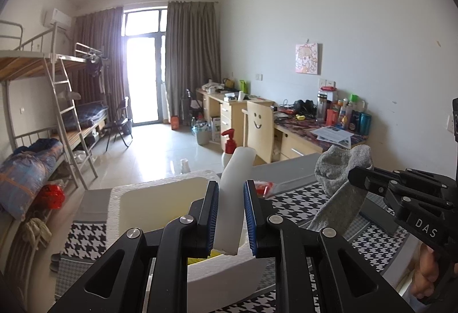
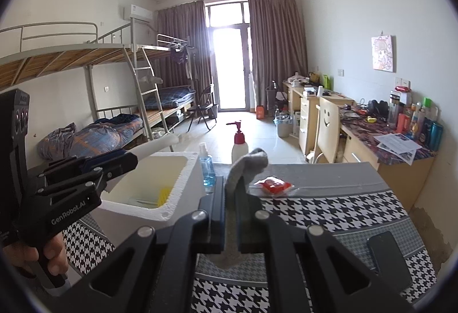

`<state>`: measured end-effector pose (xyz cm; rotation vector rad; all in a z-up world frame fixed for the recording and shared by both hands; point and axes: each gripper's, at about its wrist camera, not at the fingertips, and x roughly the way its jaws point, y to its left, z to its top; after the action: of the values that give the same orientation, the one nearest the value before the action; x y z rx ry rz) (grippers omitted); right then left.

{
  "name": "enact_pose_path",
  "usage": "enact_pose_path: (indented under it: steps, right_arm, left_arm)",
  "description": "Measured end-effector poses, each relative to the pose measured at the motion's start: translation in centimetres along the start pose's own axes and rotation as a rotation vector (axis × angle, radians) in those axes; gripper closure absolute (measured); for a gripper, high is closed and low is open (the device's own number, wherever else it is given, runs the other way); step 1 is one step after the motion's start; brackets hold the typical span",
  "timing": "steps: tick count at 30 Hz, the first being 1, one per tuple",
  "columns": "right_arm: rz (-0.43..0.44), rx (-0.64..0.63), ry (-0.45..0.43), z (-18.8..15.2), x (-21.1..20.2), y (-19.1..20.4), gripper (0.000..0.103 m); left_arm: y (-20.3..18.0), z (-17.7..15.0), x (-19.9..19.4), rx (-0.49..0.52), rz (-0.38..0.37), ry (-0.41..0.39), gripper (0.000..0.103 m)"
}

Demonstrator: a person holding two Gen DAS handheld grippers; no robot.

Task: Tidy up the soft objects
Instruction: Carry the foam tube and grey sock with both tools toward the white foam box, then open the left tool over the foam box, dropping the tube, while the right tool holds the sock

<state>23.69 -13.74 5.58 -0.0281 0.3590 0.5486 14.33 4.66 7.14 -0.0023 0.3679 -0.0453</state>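
Note:
My left gripper [image 1: 230,195] is shut on a white foam stick [image 1: 236,187] and holds it upright above the white foam box [image 1: 154,187]; it also shows in the right wrist view [image 2: 130,159]. A yellow item [image 2: 163,195] lies inside the box [image 2: 183,198]. My right gripper [image 2: 229,187] is shut on a grey sock [image 2: 247,167] and holds it above the table, right of the box. The sock [image 1: 340,172] and the right gripper [image 1: 355,174] also show at the right of the left wrist view.
The table carries a houndstooth cloth [image 2: 329,212]. On it are a red packet [image 2: 274,185], a dark phone [image 2: 389,258], a blue spray bottle [image 2: 207,167] and a red-topped pump bottle [image 2: 240,141]. Bunk beds [image 2: 86,69] stand left, cluttered desks [image 2: 386,135] right.

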Motion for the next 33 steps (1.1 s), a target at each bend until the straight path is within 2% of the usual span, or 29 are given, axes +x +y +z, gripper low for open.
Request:
enact_pose_path:
  steps: [21, 33]
  right_arm:
    - [0.100, -0.047, -0.005, 1.2, 1.2, 2.9, 0.095]
    - [0.104, -0.062, 0.004, 1.2, 2.1, 3.3, 0.095]
  left_arm:
    - [2.4, -0.2, 0.5, -0.039, 0.091, -0.001, 0.084]
    - [3.5, -0.5, 2.0, -0.056, 0.109, 0.026, 0.084]
